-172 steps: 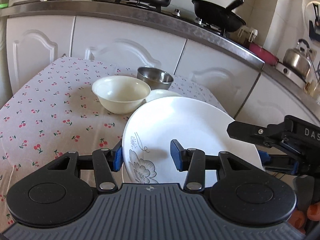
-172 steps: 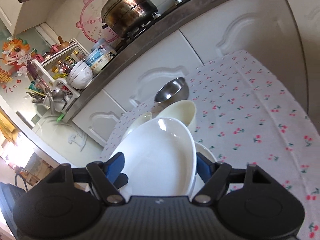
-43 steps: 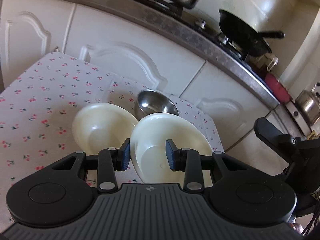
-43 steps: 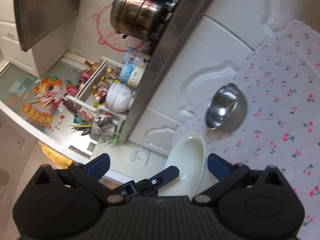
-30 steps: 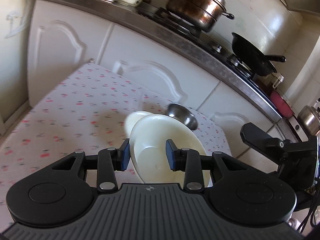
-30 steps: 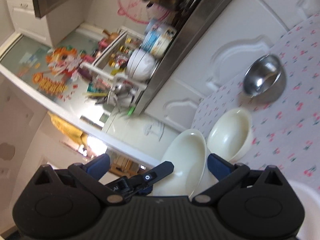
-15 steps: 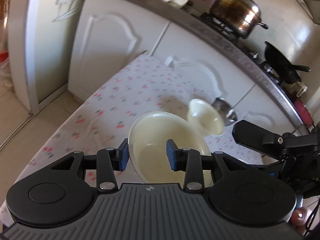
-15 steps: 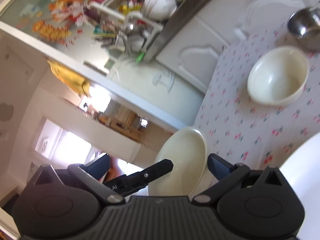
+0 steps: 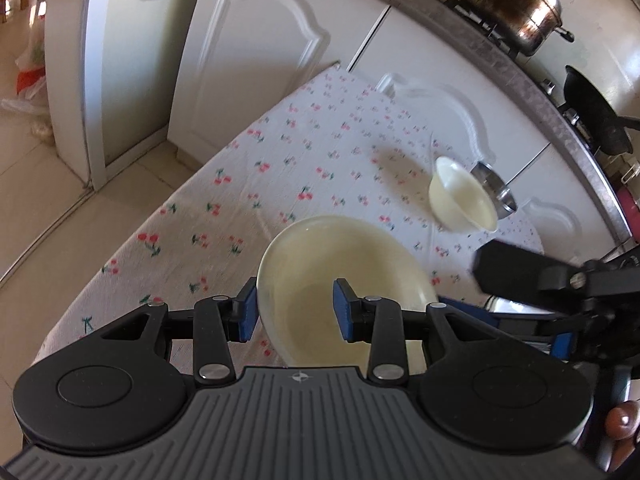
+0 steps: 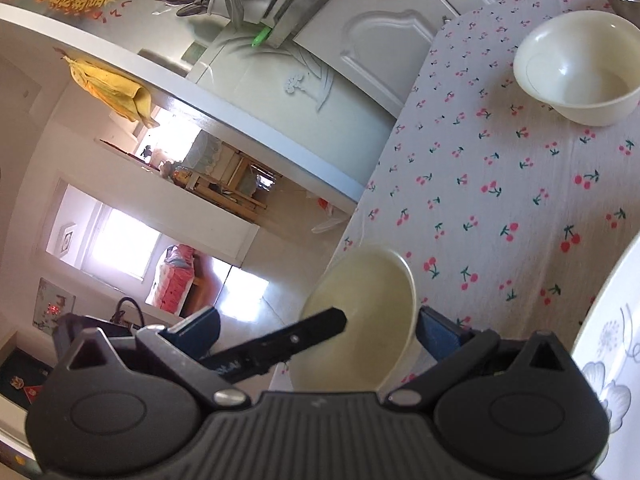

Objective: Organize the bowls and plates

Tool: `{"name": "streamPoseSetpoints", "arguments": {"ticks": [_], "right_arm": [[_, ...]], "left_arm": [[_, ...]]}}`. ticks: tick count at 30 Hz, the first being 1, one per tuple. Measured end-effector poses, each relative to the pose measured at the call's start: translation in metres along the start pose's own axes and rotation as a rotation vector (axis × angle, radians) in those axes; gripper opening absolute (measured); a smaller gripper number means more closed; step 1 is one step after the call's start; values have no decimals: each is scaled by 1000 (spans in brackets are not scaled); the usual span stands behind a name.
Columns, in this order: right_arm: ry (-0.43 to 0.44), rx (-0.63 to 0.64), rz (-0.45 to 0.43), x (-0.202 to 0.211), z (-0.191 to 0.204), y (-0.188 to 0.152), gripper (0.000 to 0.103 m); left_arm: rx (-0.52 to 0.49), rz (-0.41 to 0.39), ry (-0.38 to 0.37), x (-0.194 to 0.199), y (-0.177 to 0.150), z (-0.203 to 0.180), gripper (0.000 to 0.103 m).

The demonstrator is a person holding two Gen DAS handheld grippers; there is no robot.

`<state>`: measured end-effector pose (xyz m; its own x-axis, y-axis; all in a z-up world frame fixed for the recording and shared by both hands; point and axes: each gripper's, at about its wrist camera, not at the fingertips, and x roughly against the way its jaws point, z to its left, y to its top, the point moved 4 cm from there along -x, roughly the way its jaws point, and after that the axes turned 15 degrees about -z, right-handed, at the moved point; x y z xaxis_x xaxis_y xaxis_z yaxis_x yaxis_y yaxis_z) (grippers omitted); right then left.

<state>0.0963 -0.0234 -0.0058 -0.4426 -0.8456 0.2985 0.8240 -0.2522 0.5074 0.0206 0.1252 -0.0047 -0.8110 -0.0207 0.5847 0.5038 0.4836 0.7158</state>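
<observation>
Shallow cream ceramic bowl [image 9: 344, 280] carried leftward, nearer table edge than before, rim pinched by left gripper [image 9: 294, 312]. Right gripper [image 10: 316, 334] spread wide (empty). No legible writing.

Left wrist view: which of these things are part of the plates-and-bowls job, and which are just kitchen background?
Job:
- shallow cream bowl, held in the left gripper
- deeper cream bowl on the cherry-print tablecloth
- small steel bowl behind it
- white flowered plate

Background:
- steel stockpot
- black frying pan
- white cabinet doors
</observation>
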Motion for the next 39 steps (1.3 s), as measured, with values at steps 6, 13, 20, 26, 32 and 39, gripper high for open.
{"name": "streamPoseSetpoints", "arguments": {"ticks": [6,13,20,26,32,39], "right_arm": [[7,10,17,-2,2,-1,103],[1,56,-75,24,4,21,102],[-21,40,-285,79,-18,63,102],[-44,5,-536,144,-47,99,102],[-112,-73,-725,194,-86,117,102],[-128,-187,-808,210,-122,123,102]], "left_arm": [[-11,19,2,-6,-1,2,41],[-63,-5,1,1,2,-2,60],[-124,-65,-31,18,12,-24,67],[-184,-116,-125,26,30,-70,77],[-303,-139,-224,17,36,-134,82],[-389,-107,-269,-31,34,-198,82]]}}
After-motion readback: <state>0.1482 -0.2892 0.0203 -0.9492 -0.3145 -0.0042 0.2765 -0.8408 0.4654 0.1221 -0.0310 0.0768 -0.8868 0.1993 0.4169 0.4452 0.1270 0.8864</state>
